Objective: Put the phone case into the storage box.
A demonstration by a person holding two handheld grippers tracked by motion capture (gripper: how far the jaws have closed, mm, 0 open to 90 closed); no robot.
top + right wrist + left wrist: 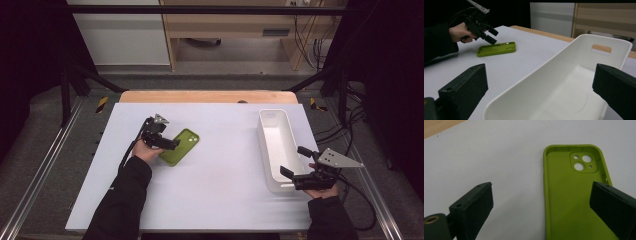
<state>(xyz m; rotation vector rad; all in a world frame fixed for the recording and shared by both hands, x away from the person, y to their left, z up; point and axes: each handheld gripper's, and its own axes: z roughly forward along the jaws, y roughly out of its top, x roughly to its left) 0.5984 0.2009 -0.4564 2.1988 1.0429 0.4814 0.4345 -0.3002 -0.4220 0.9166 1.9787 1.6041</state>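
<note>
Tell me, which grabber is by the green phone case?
The left gripper, jaws open over the green phone case. The right gripper is at the white bin.

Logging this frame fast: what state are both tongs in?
Left tongs: open over the green phone case, holding nothing.
Right tongs: open at the white bin, holding nothing.

Light's even, from overhead, w/ the white worktop (210,195) bright and no harsh glare. Room edges fall off near black. Soft shadows only. High view a bit soft and grainy. In both gripper views the close black tongs are blurred; worktop beyond sharper.
</note>
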